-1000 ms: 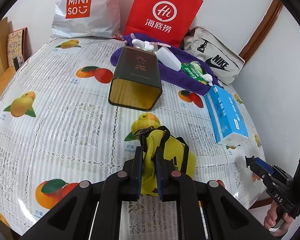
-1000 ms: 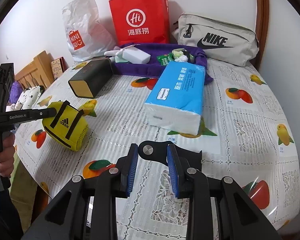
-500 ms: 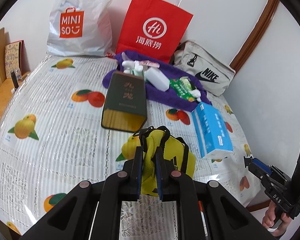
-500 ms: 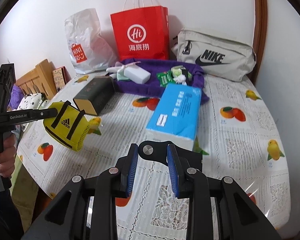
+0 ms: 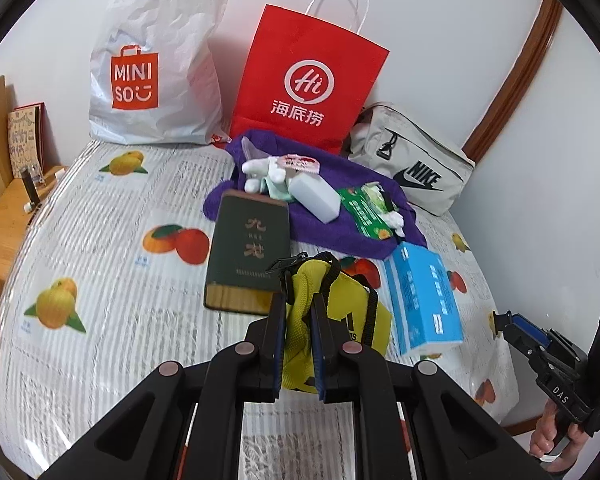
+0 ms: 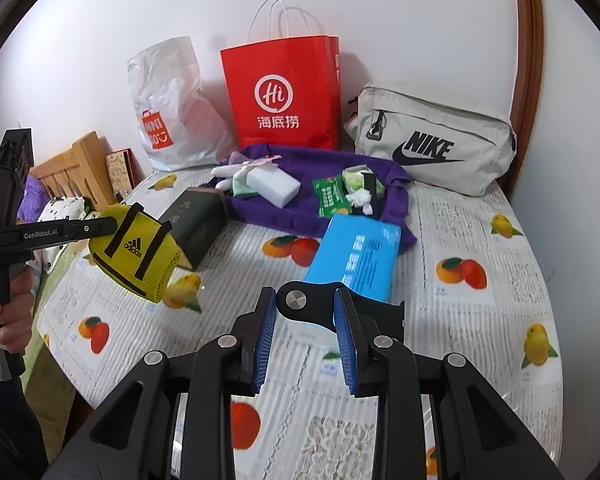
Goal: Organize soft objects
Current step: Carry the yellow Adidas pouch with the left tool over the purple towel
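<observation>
From the left wrist view, the left gripper [image 5: 298, 316] is clamped on the yellow pouch [image 5: 340, 320], which covers part of the dark green box [image 5: 249, 252] behind it. The right wrist view shows what the first cannot: the pouch hangs in the air, clear of the worktop [image 6: 460, 320], and a hand [image 6: 10, 312] holds the tool. The right gripper [image 6: 305, 320] stands narrowly apart with nothing between its pads, in front of the blue tissue pack [image 6: 356, 252].
</observation>
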Demonstrator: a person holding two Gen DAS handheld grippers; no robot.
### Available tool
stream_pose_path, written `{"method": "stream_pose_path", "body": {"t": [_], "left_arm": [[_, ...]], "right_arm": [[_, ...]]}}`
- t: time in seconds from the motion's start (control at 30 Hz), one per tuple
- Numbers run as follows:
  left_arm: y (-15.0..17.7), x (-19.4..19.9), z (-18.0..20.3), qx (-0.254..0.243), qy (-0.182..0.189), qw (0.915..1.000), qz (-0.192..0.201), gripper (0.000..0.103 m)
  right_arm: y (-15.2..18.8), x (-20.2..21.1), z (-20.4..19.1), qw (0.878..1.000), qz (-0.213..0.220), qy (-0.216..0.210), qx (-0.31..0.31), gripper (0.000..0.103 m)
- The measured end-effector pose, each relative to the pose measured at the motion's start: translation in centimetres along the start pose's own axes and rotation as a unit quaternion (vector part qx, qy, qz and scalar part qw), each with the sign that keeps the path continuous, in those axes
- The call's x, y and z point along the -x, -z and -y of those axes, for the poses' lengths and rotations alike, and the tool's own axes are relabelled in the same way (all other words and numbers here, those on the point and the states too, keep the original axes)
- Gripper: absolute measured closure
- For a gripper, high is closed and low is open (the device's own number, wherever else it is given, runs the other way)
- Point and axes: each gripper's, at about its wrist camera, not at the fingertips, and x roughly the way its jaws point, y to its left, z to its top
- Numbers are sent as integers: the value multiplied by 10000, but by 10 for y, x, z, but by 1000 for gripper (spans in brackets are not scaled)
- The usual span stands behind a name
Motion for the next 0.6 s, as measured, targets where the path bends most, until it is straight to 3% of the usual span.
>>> {"method": "stream_pose_path", "body": {"t": [0.6], "left_arm": [[-75,-43,-4,27,-35,10000,3,91]], "right_arm": [[-72,-64,23,9999,-107,-14,-91,74]]}}
